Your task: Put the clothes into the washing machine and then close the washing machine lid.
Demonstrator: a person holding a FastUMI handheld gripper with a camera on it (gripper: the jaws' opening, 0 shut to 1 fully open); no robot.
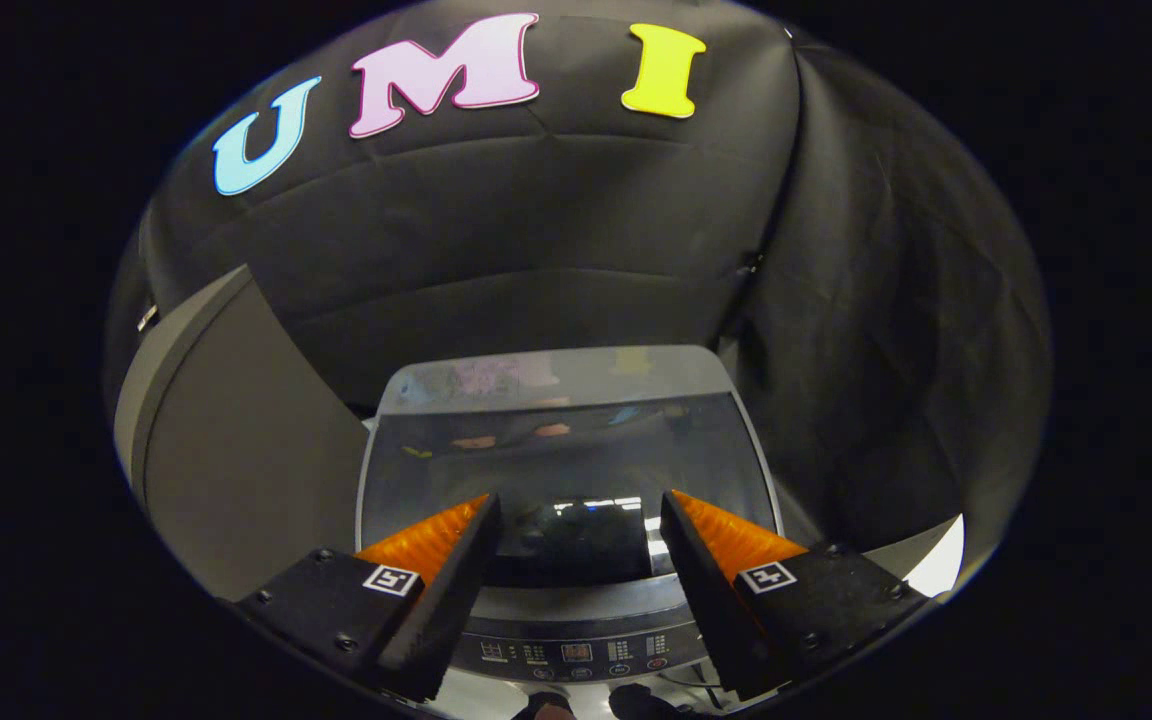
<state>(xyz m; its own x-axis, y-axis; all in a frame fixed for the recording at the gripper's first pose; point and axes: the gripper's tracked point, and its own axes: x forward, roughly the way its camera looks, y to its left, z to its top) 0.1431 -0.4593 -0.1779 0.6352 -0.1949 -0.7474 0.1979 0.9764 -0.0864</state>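
A top-loading washing machine (386, 400) stands below and ahead of me, its dark glass lid (566, 455) lying flat and closed over the tub. Its control panel (576, 652) with small buttons runs along the near edge, between and beneath my fingers. My gripper (578, 505) hovers above the near part of the lid, open, with nothing between its fingers. The glass mirrors the booth, so I cannot make out clothes inside the tub.
A tall grey panel (236, 450) stands to the left of the machine. Black cloth walls close in behind and to the right. A bright patch of floor (941, 560) shows beyond the right finger.
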